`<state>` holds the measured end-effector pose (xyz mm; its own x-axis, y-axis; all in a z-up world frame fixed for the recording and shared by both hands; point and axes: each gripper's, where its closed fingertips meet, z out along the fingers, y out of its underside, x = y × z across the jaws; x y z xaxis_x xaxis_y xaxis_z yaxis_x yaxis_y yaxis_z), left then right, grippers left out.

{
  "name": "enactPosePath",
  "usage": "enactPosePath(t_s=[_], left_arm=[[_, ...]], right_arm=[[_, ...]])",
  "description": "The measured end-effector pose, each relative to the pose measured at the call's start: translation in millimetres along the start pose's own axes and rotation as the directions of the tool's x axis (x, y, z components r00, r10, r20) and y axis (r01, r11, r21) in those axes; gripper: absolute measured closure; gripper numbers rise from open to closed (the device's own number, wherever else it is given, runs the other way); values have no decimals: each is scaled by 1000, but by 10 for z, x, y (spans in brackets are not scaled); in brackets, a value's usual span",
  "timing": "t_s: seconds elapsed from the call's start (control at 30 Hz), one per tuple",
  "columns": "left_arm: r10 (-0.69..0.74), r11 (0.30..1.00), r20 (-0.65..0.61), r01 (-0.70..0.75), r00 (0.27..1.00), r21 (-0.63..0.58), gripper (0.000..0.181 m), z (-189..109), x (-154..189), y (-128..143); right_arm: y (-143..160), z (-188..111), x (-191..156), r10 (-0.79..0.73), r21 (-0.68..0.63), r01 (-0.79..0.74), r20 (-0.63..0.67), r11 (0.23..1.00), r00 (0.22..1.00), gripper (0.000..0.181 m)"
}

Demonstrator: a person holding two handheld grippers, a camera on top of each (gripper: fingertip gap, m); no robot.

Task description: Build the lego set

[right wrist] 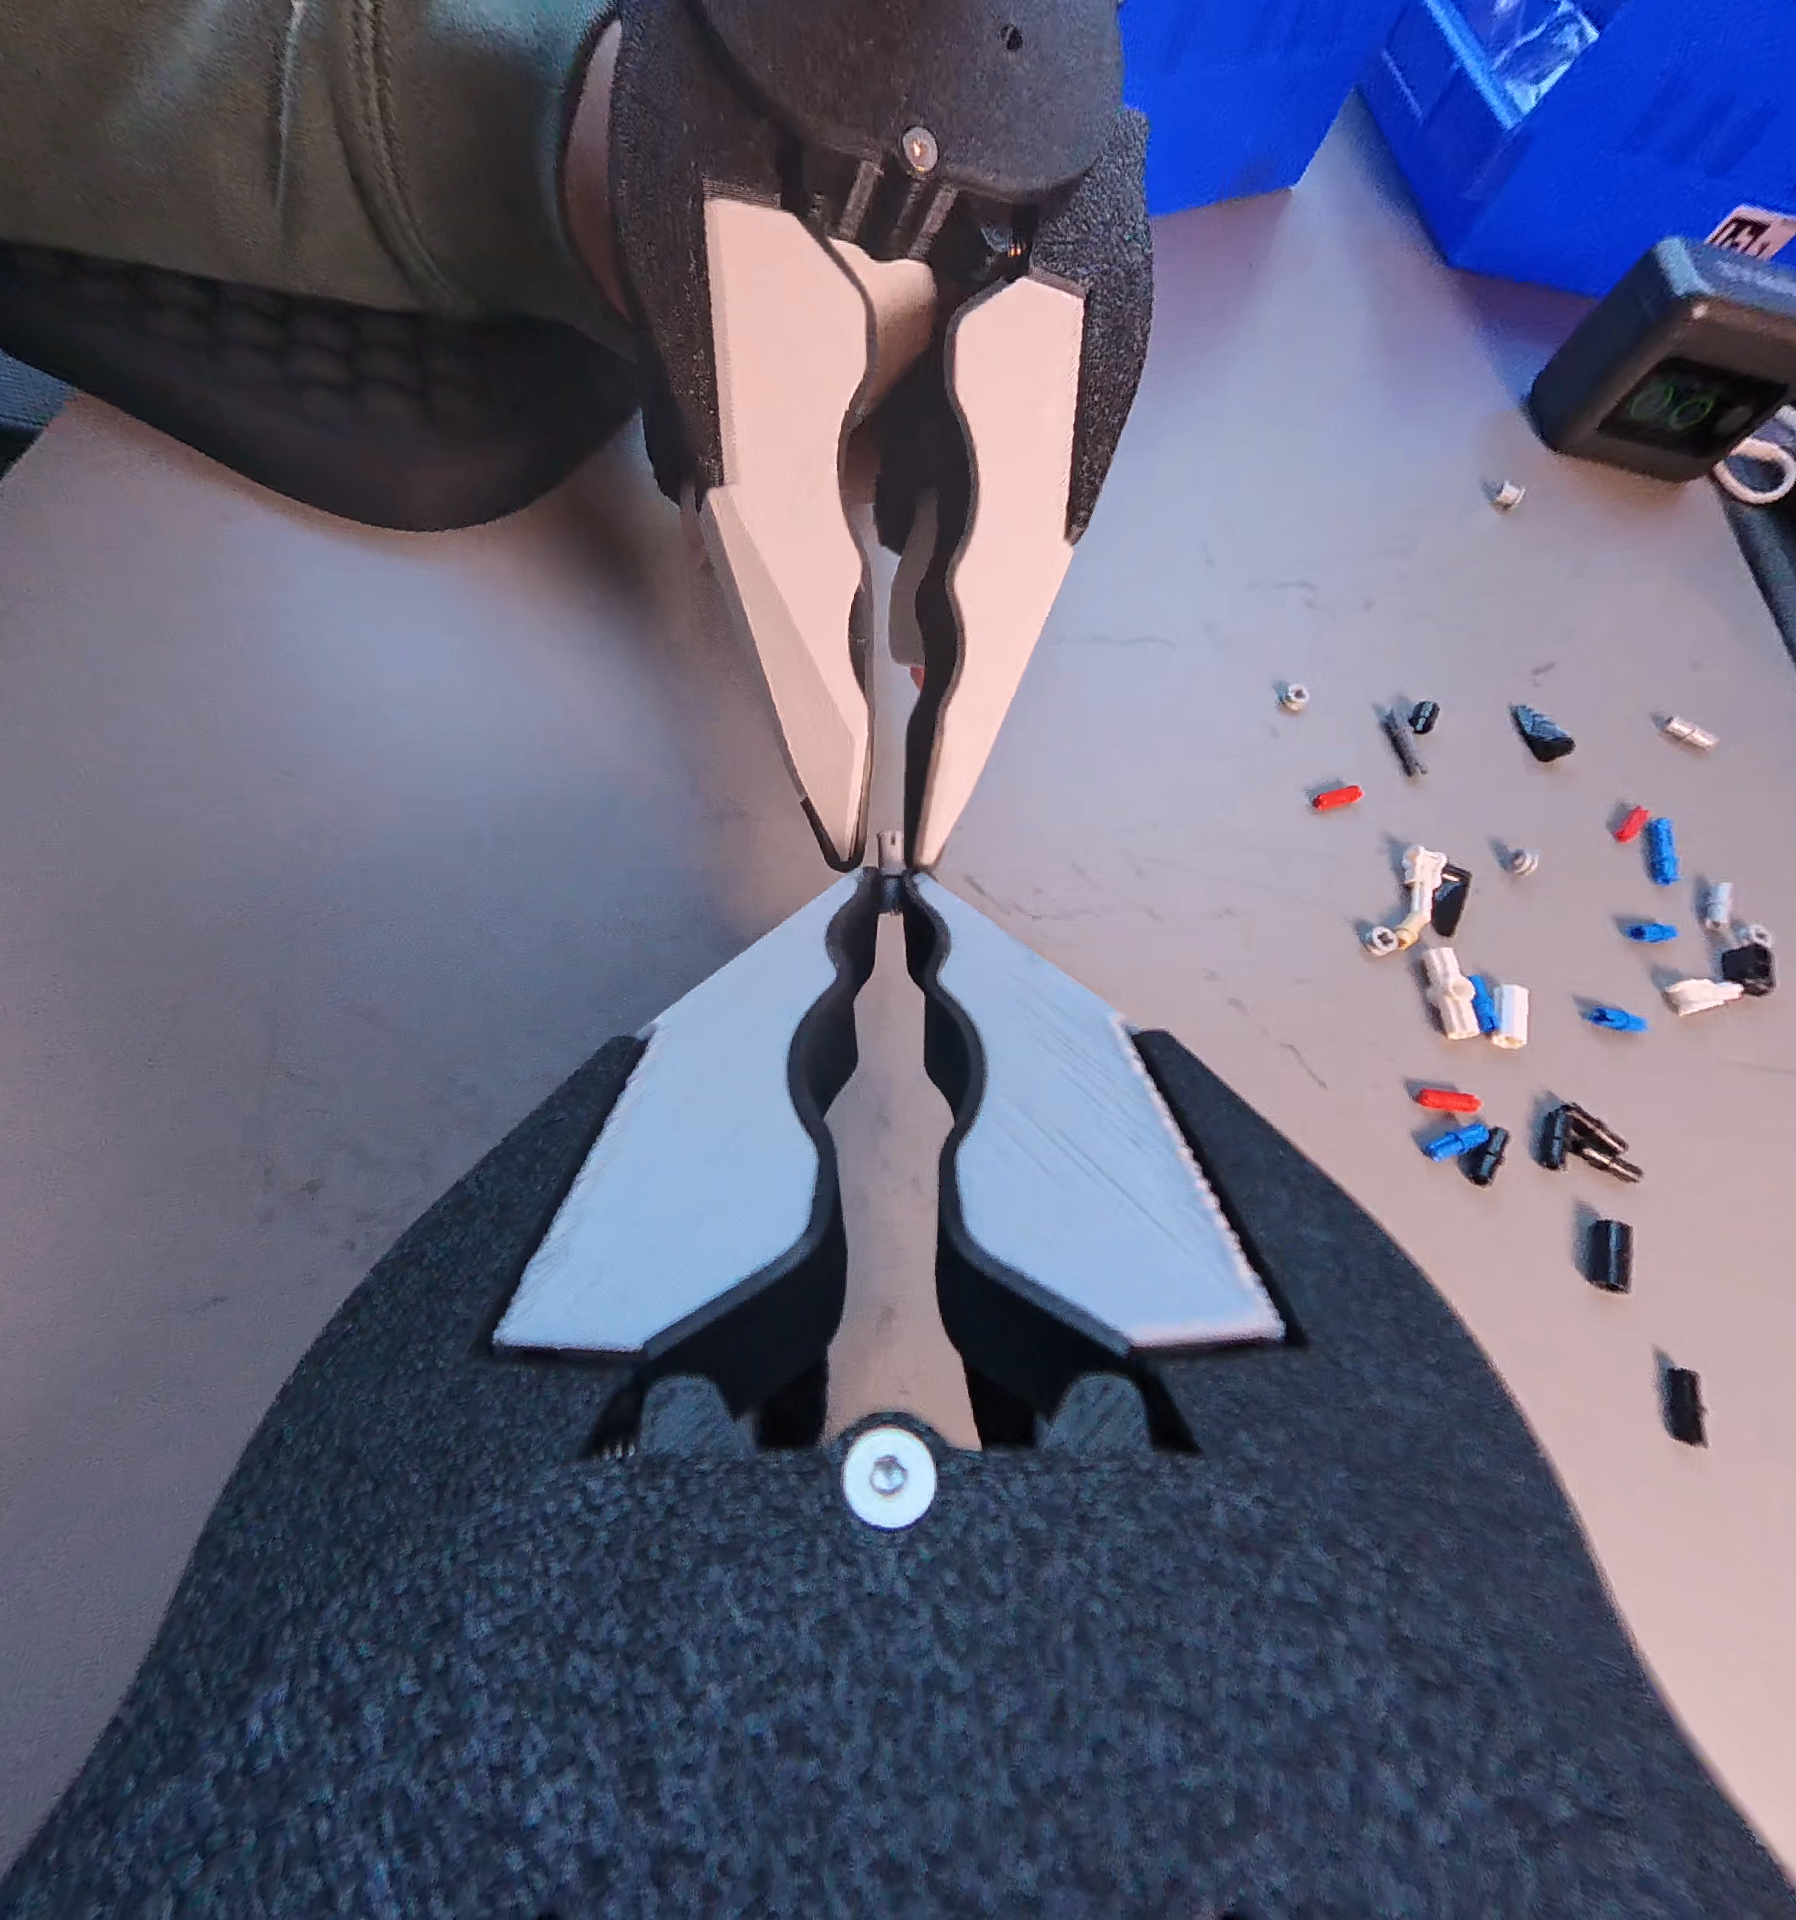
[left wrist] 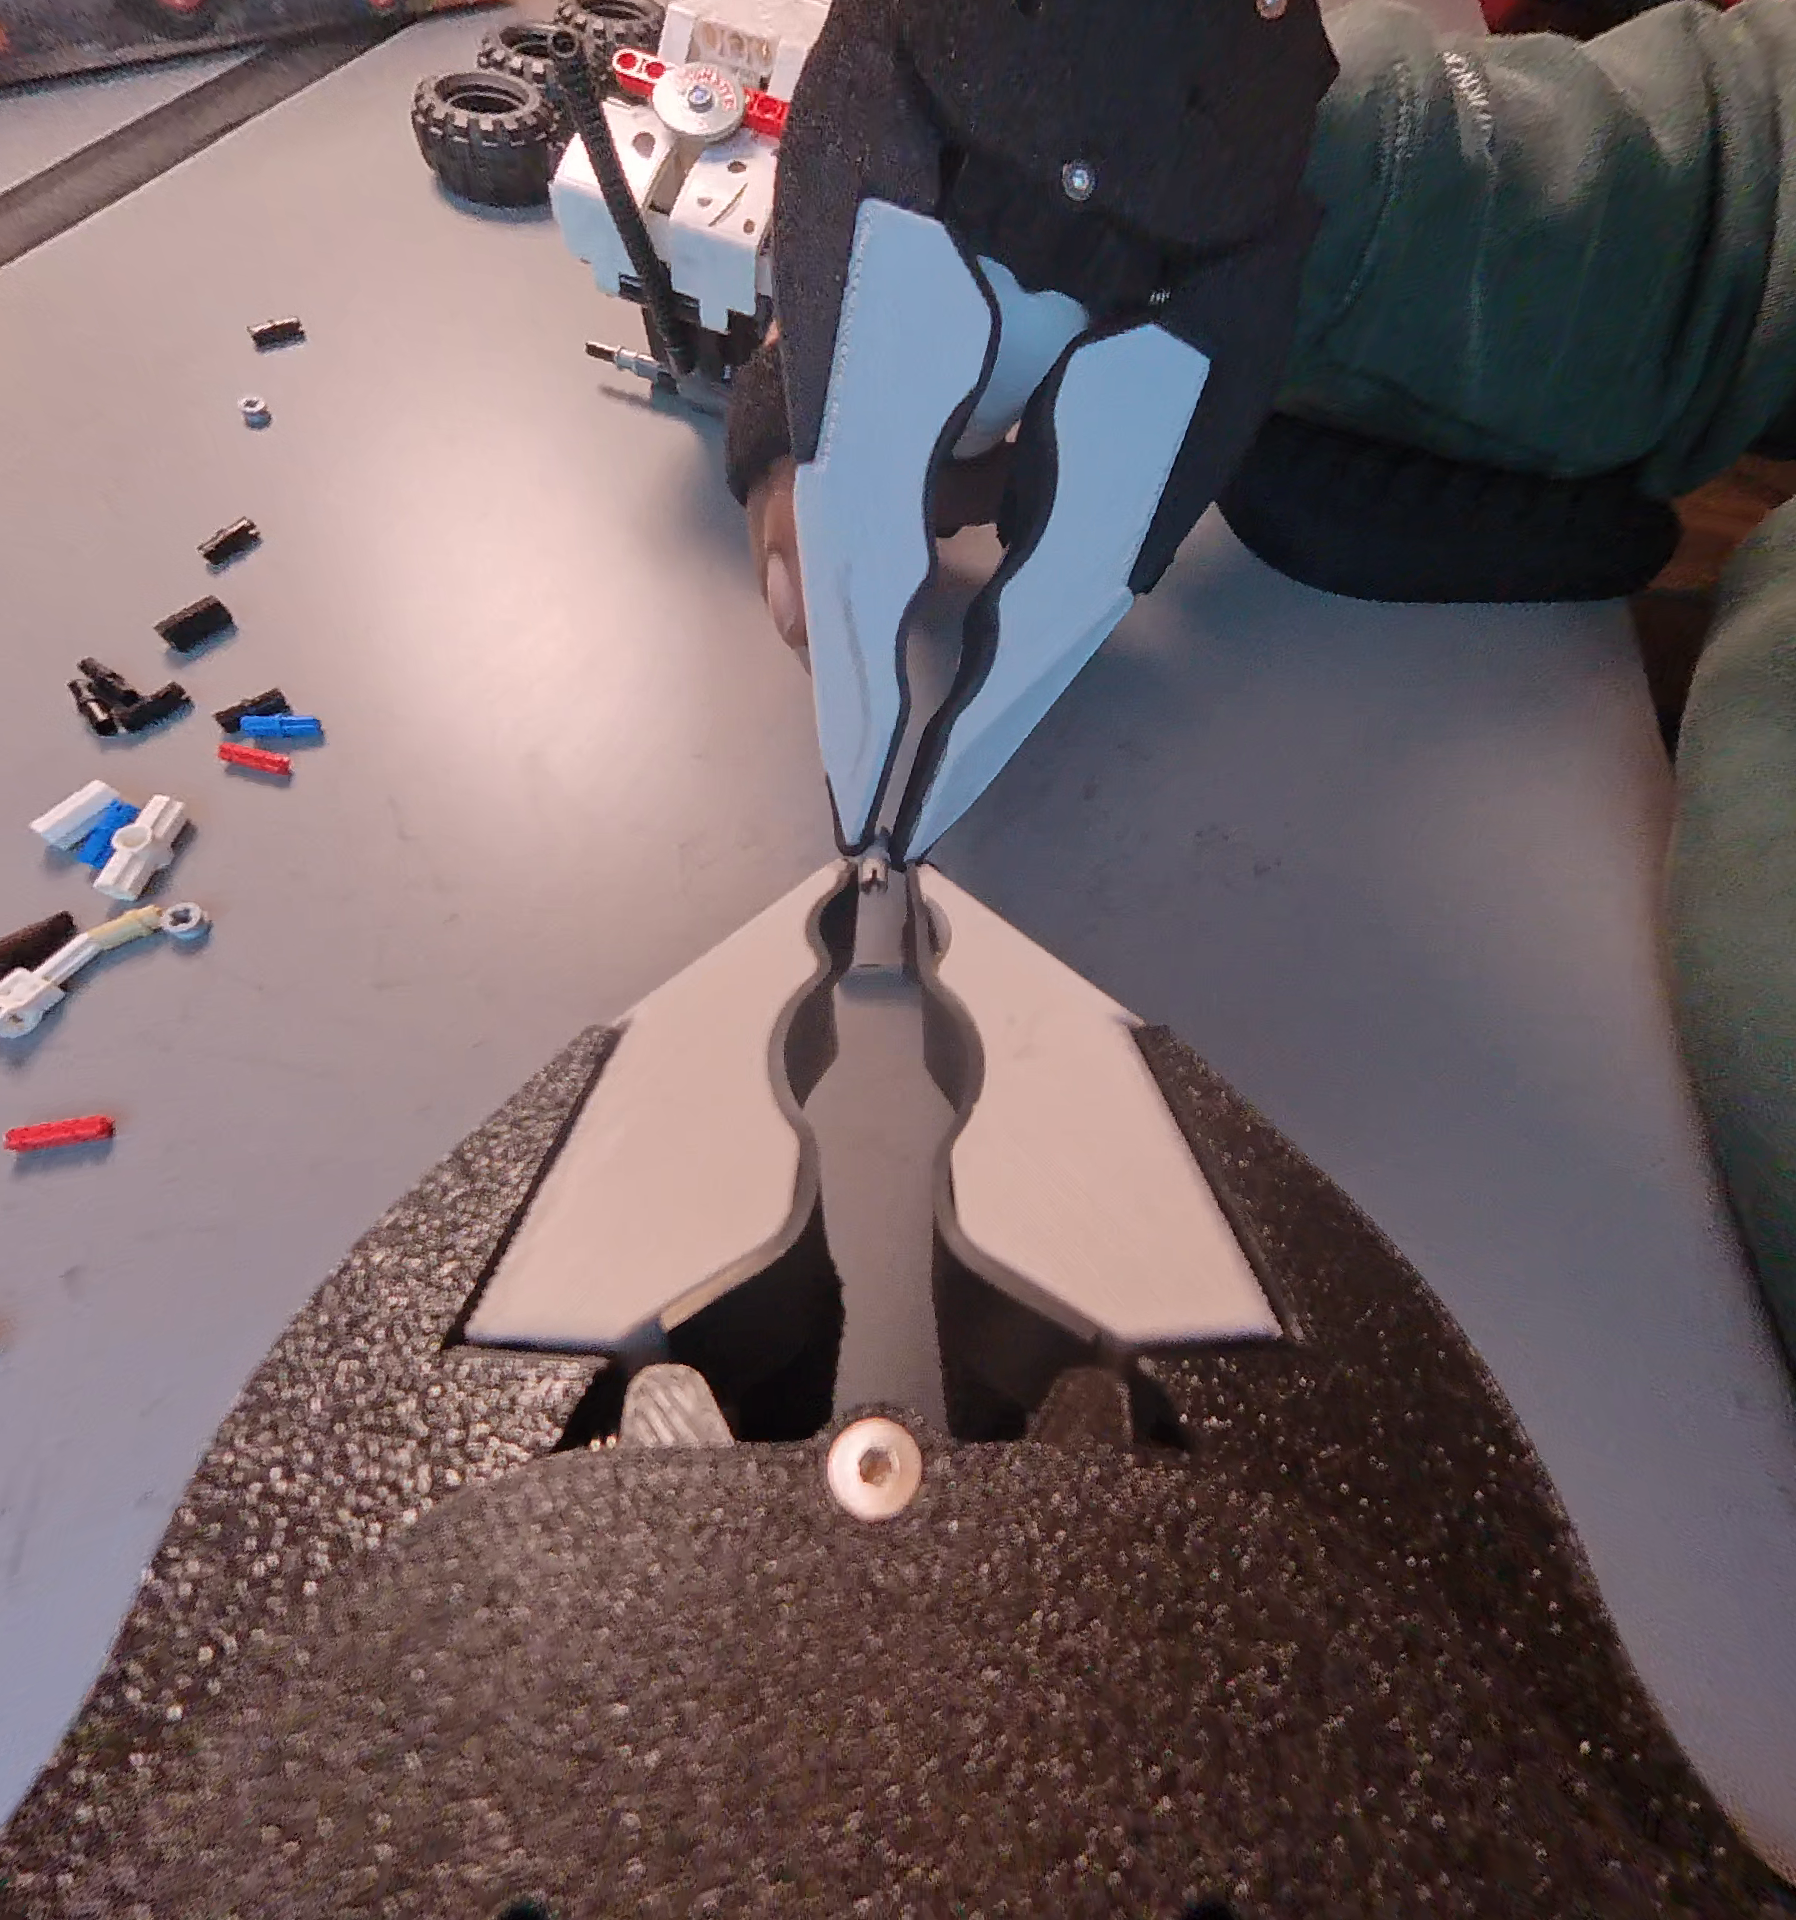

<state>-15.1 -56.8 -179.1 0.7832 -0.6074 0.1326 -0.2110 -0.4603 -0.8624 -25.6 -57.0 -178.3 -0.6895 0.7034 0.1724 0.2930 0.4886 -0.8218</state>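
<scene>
The left gripper (left wrist: 878,868) and right gripper (right wrist: 886,873) meet tip to tip above the bare middle of the grey table (left wrist: 1289,831), each nearly closed on opposite ends of one tiny grey pin-like piece (left wrist: 876,871). Which gripper bears the load I cannot tell; both sets of tips touch it. Judgement: either a hand-over or the seating of one small part onto another, done in the air so both tips can reach around it; the piece is too small to resolve further. Beyond the tips each view shows the other gripper, held by a hand in a green sleeve (left wrist: 1559,239) resting on the table's near edge, likely for steadiness. Loose parts lie scattered to one side, toward a long edge: black connectors (left wrist: 125,698), blue pins (right wrist: 1452,1141), red pins (left wrist: 59,1132), white joints (right wrist: 1450,992), kept apart from the work spot. Farther off, toward the far end, stands the part-built white lego model (left wrist: 681,187) with black tyres (left wrist: 478,130) beside it. Containers: blue bins (right wrist: 1600,125) at the table's far corner; contents cannot be made out beyond clear wrapping. A small black device (right wrist: 1694,358) sits near them.
</scene>
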Motion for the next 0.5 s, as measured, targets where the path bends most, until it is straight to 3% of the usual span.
enactPosePath(t_s=[0.5], left_arm=[[-169,973,-92,181,981,141,177,-120,-18,-205]], right_arm=[[-175,-91,66,-27,89,33,-62,995,998,177]])
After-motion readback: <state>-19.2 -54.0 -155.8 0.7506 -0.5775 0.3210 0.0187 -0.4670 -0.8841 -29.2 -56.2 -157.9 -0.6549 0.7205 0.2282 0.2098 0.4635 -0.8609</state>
